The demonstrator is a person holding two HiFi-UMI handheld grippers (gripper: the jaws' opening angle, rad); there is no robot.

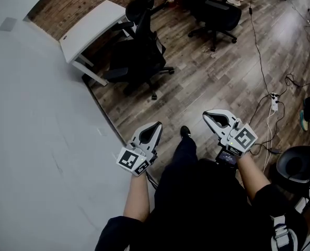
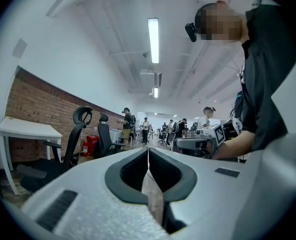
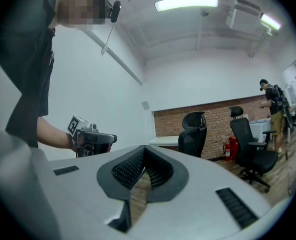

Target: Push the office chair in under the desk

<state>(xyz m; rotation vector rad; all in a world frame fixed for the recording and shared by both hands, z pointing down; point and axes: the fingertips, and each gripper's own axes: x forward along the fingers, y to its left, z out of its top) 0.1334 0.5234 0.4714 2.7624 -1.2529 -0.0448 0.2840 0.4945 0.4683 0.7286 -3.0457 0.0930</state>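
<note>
The approach is in hand: the left claw and right claw are both closed tight and empty, well apart from the office chair, which stands untucked beside the white worktop. The next move likely calls for walking up and pressing its backrest.

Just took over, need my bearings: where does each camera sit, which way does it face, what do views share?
Head view: on the person's head, looking steeply down; forearms, legs, left claw, right claw; office chair and desk ahead.
Left gripper view: on the left claw, facing level across the room; torso, right forearm at right.
Right gripper view: on the right claw, facing the brick wall; left forearm at left.
Shared: all three show the office chair at the desk.
</note>
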